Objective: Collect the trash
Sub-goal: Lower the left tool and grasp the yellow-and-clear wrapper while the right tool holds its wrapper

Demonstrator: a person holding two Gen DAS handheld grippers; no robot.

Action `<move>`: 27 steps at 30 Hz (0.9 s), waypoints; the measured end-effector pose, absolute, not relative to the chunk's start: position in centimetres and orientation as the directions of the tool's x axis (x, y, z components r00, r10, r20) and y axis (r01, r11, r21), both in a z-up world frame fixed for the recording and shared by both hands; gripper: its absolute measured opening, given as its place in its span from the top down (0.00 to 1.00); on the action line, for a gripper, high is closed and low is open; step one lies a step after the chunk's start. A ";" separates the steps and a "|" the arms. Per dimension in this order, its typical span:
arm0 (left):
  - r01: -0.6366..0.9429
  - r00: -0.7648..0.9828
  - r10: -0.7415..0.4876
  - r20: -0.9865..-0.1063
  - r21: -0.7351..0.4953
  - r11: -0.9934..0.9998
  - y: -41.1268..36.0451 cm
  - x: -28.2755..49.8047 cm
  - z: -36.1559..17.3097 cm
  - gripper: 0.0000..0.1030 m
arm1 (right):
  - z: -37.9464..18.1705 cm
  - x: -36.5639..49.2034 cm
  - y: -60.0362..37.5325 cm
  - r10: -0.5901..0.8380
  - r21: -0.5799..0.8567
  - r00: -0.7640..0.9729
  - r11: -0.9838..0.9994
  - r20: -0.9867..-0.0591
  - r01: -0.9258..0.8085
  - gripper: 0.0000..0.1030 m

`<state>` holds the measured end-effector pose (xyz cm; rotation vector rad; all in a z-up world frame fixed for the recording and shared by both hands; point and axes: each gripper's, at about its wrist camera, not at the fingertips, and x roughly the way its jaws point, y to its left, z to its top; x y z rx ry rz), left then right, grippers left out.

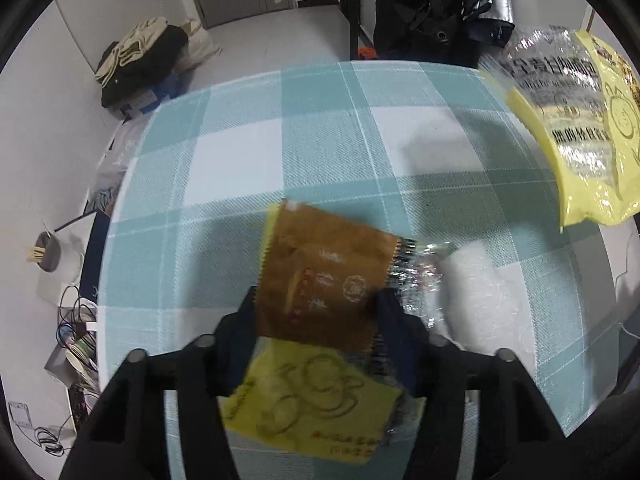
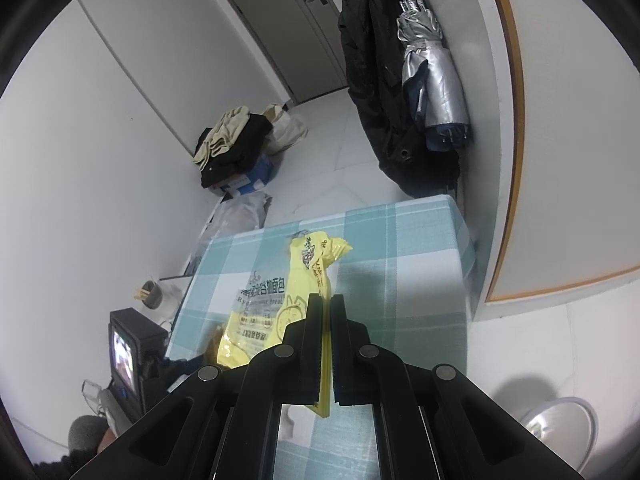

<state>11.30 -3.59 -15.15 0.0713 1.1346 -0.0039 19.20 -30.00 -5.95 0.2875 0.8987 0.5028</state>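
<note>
Hanging from the right gripper [image 2: 327,300], a yellow-and-clear bread bag [image 2: 280,300] is pinched edge-on between the two dark fingers, which are pressed nearly together on the yellow film; the bag droops forward and to the left of the fingertips, above the checked tablecloth [image 2: 420,248]. From the left wrist view the same bag [image 1: 576,120] shows at the upper right, lifted off the cloth with its printed clear panel facing the camera. The left gripper [image 1: 316,300] points down toward the table from above, its fingers spread apart on either side of a brown snack wrapper [image 1: 324,276] — the wrapper lies between them, but whether the pads actually touch it cannot be told, since that wrapper is blurred. Below it, closer to the camera, a second yellow wrapper [image 1: 312,408] with a cartoon drawing sits between the gripper's arms, and a crumpled silvery foil piece [image 1: 420,272] pokes out just beside the brown wrapper's right edge, next to a white crumpled plastic piece [image 1: 480,292]. The teal and white cloth [image 1: 240,152] covers the whole tabletop. Off the table's far side, folded clothes [image 2: 232,140] are stacked on a box by the wall, and a dark coat [image 2: 384,80] hangs beside a silver folded umbrella [image 2: 432,68] — both near a closed door [image 2: 280,20].
</note>
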 end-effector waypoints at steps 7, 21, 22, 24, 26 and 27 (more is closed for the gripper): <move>0.008 0.431 -0.072 -0.899 -0.076 0.997 -1.1 11.2 -14.5 0.78 | -5.9 19.0 -30.1 0.526 0.443 0.525 0.849 -0.669 -0.286 0.97; -0.004 0.477 -0.187 -0.859 -0.215 0.977 1.2 11.5 -13.0 0.98 | -6.2 18.9 -29.7 0.506 0.426 0.516 0.862 -0.691 -0.275 0.97; -0.003 0.480 -0.192 -0.856 -0.220 0.976 1.4 11.6 -12.8 0.98 | -6.3 19.0 -29.7 0.506 0.426 0.515 0.862 -0.692 -0.274 0.97; -0.006 0.491 -0.196 -0.849 -0.228 0.974 1.7 11.5 -12.5 0.99 | -6.3 18.9 -29.7 0.504 0.425 0.514 0.863 -0.694 -0.273 0.97; -0.004 0.499 -0.212 -0.841 -0.246 0.969 2.0 11.5 -12.1 0.99 | -6.4 18.8 -29.7 0.510 0.431 0.511 0.860 -0.692 -0.274 0.97; -0.003 0.501 -0.219 -0.838 -0.254 0.967 2.1 11.4 -12.1 0.99 | -6.3 18.7 -29.6 0.515 0.435 0.508 0.857 -0.690 -0.277 0.97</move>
